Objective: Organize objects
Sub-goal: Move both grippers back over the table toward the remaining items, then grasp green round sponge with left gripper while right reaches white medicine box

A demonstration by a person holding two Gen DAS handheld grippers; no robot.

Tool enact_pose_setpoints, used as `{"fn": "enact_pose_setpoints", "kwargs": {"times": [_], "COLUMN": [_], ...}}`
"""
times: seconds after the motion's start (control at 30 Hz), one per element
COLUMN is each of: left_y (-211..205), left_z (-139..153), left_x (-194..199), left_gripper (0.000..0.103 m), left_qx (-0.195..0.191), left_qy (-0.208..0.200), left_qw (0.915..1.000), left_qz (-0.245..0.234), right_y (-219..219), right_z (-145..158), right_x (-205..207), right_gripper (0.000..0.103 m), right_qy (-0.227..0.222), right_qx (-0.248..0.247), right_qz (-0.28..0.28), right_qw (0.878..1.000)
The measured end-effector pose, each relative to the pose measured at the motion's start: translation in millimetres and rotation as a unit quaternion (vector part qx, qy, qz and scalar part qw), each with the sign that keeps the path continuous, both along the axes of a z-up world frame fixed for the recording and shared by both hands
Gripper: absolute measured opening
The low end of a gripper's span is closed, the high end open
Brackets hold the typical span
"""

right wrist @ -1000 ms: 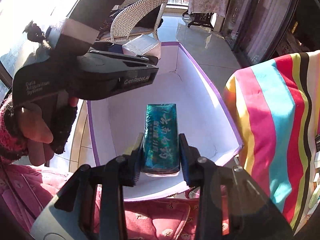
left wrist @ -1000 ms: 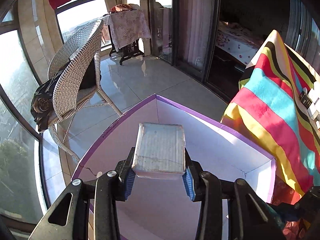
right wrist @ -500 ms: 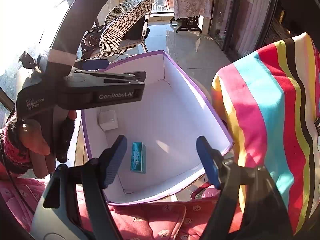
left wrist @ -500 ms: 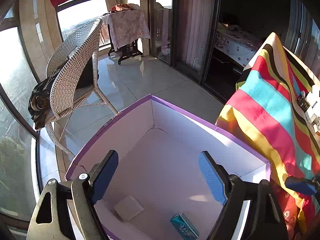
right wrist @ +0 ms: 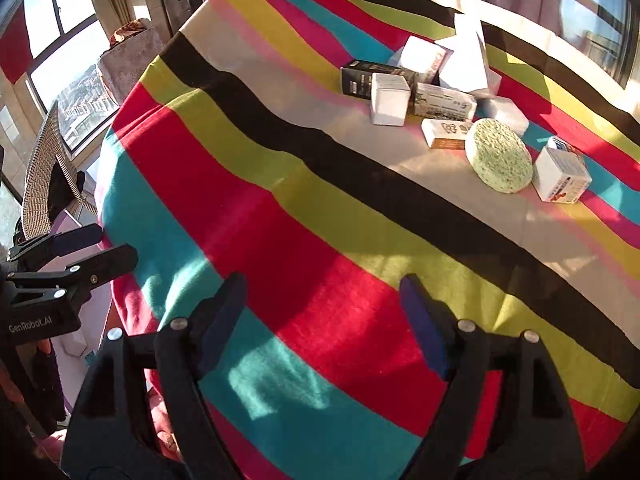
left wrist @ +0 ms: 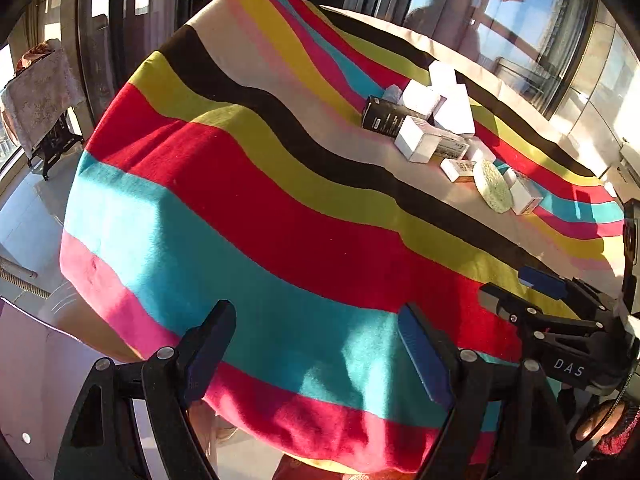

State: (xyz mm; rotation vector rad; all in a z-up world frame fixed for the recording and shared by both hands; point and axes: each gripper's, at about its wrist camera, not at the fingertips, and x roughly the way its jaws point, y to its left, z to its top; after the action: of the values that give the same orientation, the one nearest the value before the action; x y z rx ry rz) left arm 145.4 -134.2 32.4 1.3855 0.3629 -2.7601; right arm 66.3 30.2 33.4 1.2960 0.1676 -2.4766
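A heap of small boxes lies on the striped tablecloth (right wrist: 280, 208), far ahead of both grippers: a black box (right wrist: 356, 78), a white box (right wrist: 390, 98), a printed carton (right wrist: 446, 133) and a red-printed white box (right wrist: 562, 176). A round green sponge (right wrist: 499, 155) leans among them. The same heap, with its black box (left wrist: 386, 118) and green sponge (left wrist: 493, 192), shows in the left wrist view. My left gripper (left wrist: 314, 320) is open with only cloth below it. My right gripper (right wrist: 322, 292) is empty too, and its jaws are opening. The grippers hover side by side near the table's edge.
A corner of the purple-edged white box (left wrist: 24, 344) shows low on the left, below the table edge. A wicker chair (right wrist: 40, 184) and a cloth-covered stand (right wrist: 128, 56) are by the windows. A gloved hand (left wrist: 612, 428) holds the right gripper's handle.
Both grippers let go of their boxes into the purple-edged box, opened wide, and swung away from it to face the striped table.
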Motion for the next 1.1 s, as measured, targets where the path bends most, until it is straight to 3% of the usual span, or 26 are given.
{"fn": "enact_pose_setpoints", "kwargs": {"times": [0.07,0.17,0.33,0.4,0.47,0.57,0.63,0.7,0.77,0.87,0.93,1.1], "left_y": [29,57,87,92,92,92,91,91,91,91,91,91], "left_z": [-5,-18,-24,-26,-27,-28,-28,-27,-28,-28,-28,-28], "left_x": [-36,-83,-115,-119,-119,-118,-117,-117,-117,-117,-117,-117], "left_gripper": [0.084,0.084,0.090,0.102,0.103,0.103,0.103,0.103,0.103,0.103,0.103,0.103], "left_qx": [-0.014,-0.024,-0.092,-0.092,-0.088,-0.090,-0.090,-0.090,-0.090,-0.090,-0.090,-0.090], "left_qy": [0.006,-0.012,-0.013,-0.016,-0.017,-0.015,-0.015,-0.014,-0.014,-0.014,-0.014,-0.014], "left_qw": [0.9996,0.9988,0.9931,0.9916,0.9912,0.9914,0.9915,0.9915,0.9915,0.9915,0.9915,0.9915], "left_qz": [-0.025,-0.041,-0.072,-0.090,-0.097,-0.093,-0.093,-0.093,-0.093,-0.093,-0.093,-0.092], "right_y": [39,75,126,141,152,164,164,159,148,125,120,145], "right_z": [-7,-8,-4,-2,-2,-3,-2,-2,-2,-7,-7,-7], "right_x": [-23,-46,-79,-94,-110,-133,-147,-162,-174,-184,-175,-130], "right_gripper": [0.081,0.082,0.084,0.085,0.086,0.088,0.090,0.090,0.090,0.087,0.078,0.077], "right_qy": [-0.015,-0.003,-0.011,-0.025,-0.039,-0.049,-0.052,-0.048,-0.045,-0.046,-0.023,0.005], "right_qx": [0.003,-0.019,-0.091,-0.136,-0.178,-0.224,-0.214,-0.167,-0.109,-0.012,-0.002,-0.013], "right_qz": [-0.051,-0.077,-0.148,-0.179,-0.217,-0.300,-0.346,-0.384,-0.394,-0.357,-0.310,-0.203], "right_qw": [0.999,0.997,0.985,0.974,0.959,0.926,0.912,0.907,0.911,0.933,0.951,0.979]}}
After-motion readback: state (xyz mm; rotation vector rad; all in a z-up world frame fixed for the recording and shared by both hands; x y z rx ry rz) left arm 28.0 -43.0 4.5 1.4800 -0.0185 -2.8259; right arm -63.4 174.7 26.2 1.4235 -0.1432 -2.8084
